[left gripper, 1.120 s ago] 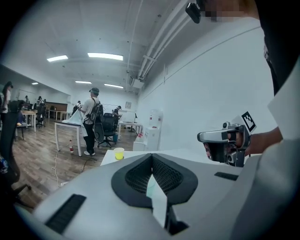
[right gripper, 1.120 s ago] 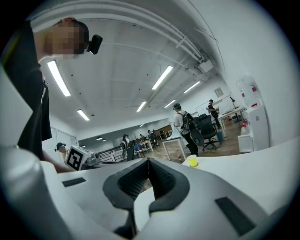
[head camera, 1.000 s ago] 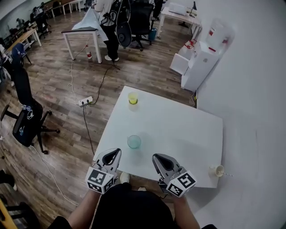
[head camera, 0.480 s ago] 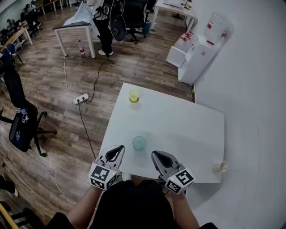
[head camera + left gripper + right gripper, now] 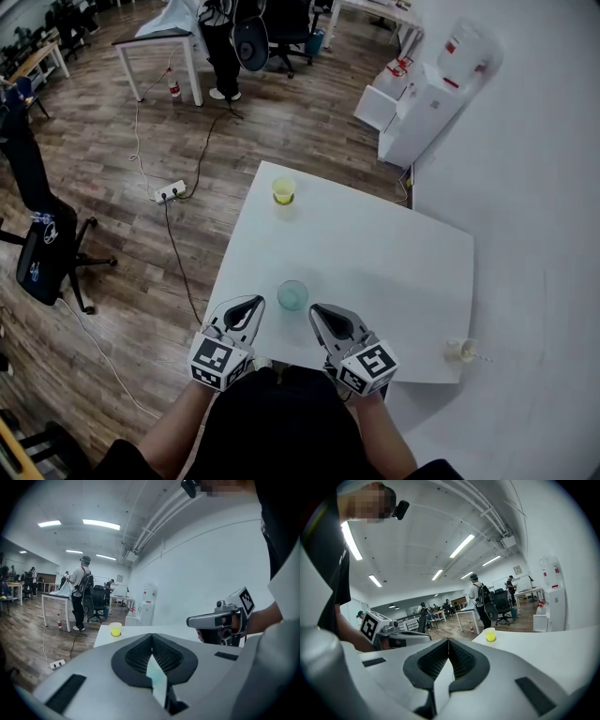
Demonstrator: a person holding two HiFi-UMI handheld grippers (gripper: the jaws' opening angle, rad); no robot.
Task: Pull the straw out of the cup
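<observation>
At the near edge of the table (image 5: 375,262), my left gripper (image 5: 253,306) and right gripper (image 5: 319,315) hover, jaws clenched empty, likely before reaching right for the cup (image 5: 459,351).

No text, label, brand or number can be read anywhere.

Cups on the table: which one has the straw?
The pale cup at the near right corner; a straw pokes from it. The yellow cup and the bluish cup show none.
</observation>
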